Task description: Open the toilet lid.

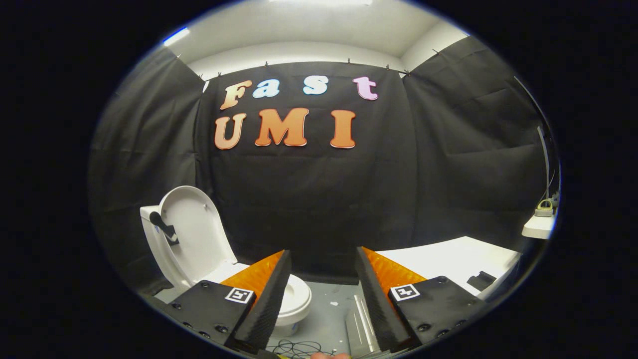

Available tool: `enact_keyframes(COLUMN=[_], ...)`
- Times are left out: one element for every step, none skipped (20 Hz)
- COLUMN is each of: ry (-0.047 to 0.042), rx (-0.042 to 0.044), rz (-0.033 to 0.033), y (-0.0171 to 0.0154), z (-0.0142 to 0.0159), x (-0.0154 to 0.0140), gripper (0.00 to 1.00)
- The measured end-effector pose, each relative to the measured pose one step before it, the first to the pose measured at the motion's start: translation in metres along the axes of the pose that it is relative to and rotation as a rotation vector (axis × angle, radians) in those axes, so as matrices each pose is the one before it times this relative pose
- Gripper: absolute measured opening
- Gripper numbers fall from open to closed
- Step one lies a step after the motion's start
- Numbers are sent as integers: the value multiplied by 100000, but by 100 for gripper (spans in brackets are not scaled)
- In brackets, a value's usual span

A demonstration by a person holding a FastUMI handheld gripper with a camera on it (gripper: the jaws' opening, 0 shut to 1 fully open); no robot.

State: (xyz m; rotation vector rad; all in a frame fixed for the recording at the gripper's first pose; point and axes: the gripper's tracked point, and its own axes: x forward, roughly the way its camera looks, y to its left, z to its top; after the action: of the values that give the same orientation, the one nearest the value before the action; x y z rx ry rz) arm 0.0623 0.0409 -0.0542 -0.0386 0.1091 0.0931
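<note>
lid (192,229) upright against tank (task looks done) | stiff, light, smooth plastic; I'd hook its rim | my fingers (323,294) apart, holding nothing

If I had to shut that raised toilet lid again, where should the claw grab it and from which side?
Probably the lid's free top edge, reached from the bowl side. It stands upright against the tank, hinged at the bottom, so the rounded top rim is the exposed thin part to pinch and pull forward. The claw is open, holding nothing, off beside the bowl.
</note>
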Motion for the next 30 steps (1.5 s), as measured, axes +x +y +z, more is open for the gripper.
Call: enact_keyframes(ry=[1729,2388,2975,1964,175,-1050,-1065,-1052,-353,270,694,685,310,248,144,134,-143,-184,-373,-341,-204,-134,30,37,14,-26,-53,-83,-64,-33], rx=[1015,1552,1081,935,1096,659,-179,-417,40,650,890,865,683,483,360,327,352,350,350,277,154,-19,-77,25,-39,-121,-57,20,-9,-31], rz=[-1336,-18,407,259,-110,-235,-630,-844,-933,-612,-475,-310,-490,-465,-352,-389,-311,-290,-380,-354,-374,-253,-169,66,60,36,48,-26,-38,-14], y=[-305,29,192,148,-13,-48,-130,-324,-344,-233,-152,-148,-191,-238,-39,-155,-165,-125,-120,-45,-85,-128,10,-25,6,35,24,-30,-29,9], z=[-906,-964,-875,-589,32,439,426,268,126,-109,-351,-133,-140,-9,-45,-43,135,100,133,-22,72,63,-19,-29,54,-22,-69,40,17,43], x=[-115,-9,-39,80,53,-58,-142,-64,-11,95,37,41,65,5,15,43,-118,-32,-1,22,17,-34,16,-69,1,-13,69,-59,-10,-5], gripper=[85,86,86,86,86,86,86,86,86,86,86,86,86,86,86,86,86,86,86,86,86,86,86,86,86,86,86,86,86,86])
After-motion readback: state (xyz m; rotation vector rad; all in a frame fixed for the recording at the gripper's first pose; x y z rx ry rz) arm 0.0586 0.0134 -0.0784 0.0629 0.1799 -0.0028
